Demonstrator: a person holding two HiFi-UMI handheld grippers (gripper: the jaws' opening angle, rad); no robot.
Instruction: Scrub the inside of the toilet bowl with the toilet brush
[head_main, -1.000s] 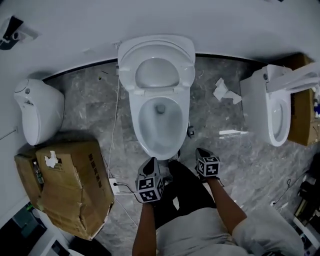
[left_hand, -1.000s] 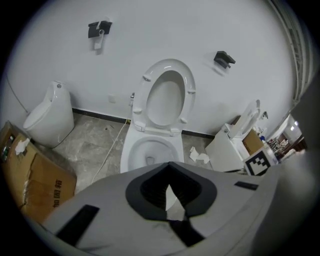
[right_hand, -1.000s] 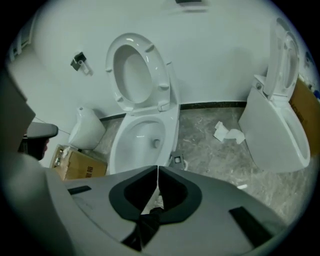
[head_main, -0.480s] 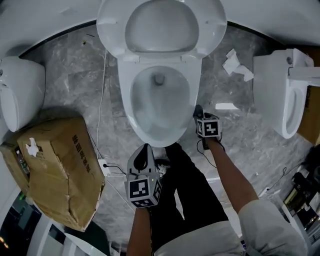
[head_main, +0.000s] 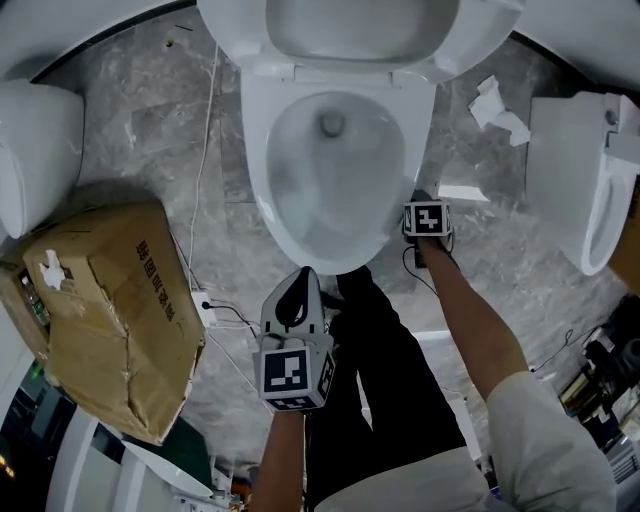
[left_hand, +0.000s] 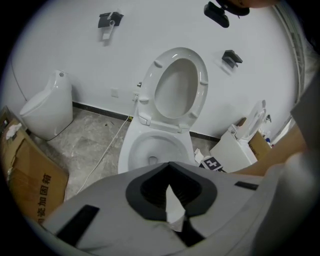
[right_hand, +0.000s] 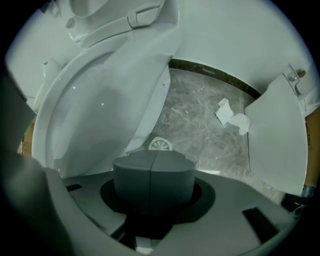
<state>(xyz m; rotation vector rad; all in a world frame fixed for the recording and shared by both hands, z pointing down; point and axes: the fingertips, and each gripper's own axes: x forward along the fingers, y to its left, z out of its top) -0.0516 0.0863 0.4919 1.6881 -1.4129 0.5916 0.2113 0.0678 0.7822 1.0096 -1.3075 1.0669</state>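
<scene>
My right claw (right_hand: 152, 174) points straight down. Its two dark pads have just been closing and meet along a centre seam, with nothing between them. It hangs low, just beside the right flank of the white toilet bowl (head_main: 252, 170), which fills the space to its left. A round floor drain (right_hand: 160, 145) lies just past its tips. Crumpled white tissue (right_hand: 231, 115) lies farther off, toward the wall's dark skirting. A second white toilet (right_hand: 277, 140) stands to its right.

My left claw (left_hand: 170, 165) tilts down in front of the bowl with its tips together. A pale wedge sits in the dark hollow behind the tips; I cannot tell what it is. The bowl lies straight ahead of this claw. Its seat and lid (left_hand: 180, 87) are raised against the white wall.

Each claw carries a cube with black-and-white square markers (head_main: 291, 372). Off to the left claw's left sits a dented cardboard box (head_main: 110, 320) printed with black Chinese characters, too small for me to read surely. Beyond the box stands a white urinal (head_main: 30, 150).

The floor is grey marbled tile (head_main: 140, 140). A thin white cable (head_main: 207, 140) runs across it between the box and the bowl. Small black fittings (left_hand: 110, 20) are mounted high on the wall.
</scene>
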